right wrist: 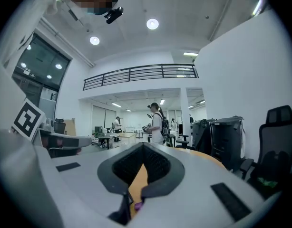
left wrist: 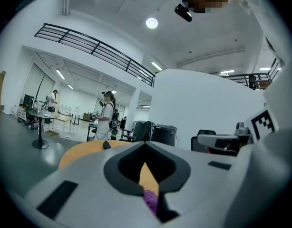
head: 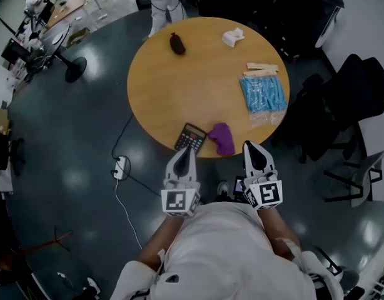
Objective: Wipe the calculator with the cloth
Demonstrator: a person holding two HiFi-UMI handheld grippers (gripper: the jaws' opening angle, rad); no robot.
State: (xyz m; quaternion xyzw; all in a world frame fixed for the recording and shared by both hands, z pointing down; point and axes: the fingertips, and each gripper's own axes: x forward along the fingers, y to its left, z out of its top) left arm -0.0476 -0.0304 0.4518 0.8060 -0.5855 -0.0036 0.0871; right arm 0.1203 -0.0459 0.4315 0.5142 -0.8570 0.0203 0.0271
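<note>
left claw [head: 186, 154] clamped shut, empty, just off the desk [head: 154, 86] edge. calculator [head: 191, 136] sits at the near rim, purple cloth [head: 222, 137] just beside it on the right, not yet picked up. right claw [head: 253, 149] also shut, empty. suggest: open right claw, pinch cloth mid-bunch; left claw pins calculator so it can't slide off the rim.

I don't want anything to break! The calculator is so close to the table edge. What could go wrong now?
The calculator sits right at the near edge of the table, so a hard wipe might push it off. The purple cloth lies at that edge too and could get knocked down. The left gripper and right gripper both have shut fingers, holding nothing; unless one opens, it would probably just shove the cloth.
</note>
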